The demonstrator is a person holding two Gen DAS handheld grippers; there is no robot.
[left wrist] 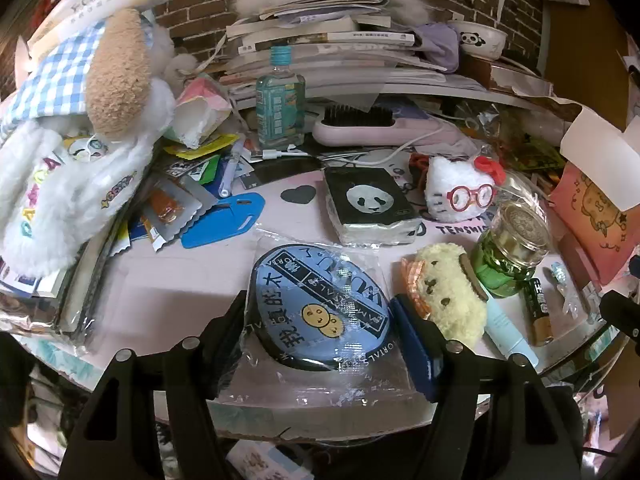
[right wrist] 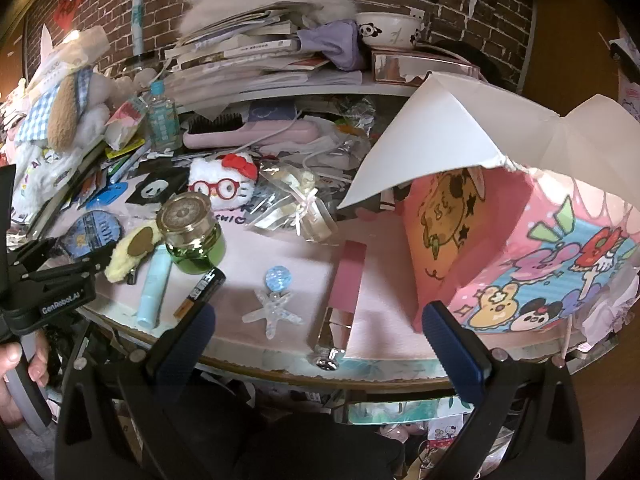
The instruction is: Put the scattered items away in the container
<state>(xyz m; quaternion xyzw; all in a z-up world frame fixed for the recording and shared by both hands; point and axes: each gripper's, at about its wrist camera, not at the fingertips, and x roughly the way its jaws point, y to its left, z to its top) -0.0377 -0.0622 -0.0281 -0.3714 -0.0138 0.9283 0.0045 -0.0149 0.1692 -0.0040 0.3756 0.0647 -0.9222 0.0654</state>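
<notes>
Both claws were spread, empty. Left gripper (left wrist: 320, 340) straddled the wrapped badge (left wrist: 320, 308), long axis crosswise; right gripper (right wrist: 320, 328) hovered nearer the box (right wrist: 540, 264).

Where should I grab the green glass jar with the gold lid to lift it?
Grip the green jar low on its round glass body, below the gold lid, coming in level from the table's front edge. It stands upright, and the blue tube and battery lie in front, so keep the fingers above them.
</notes>
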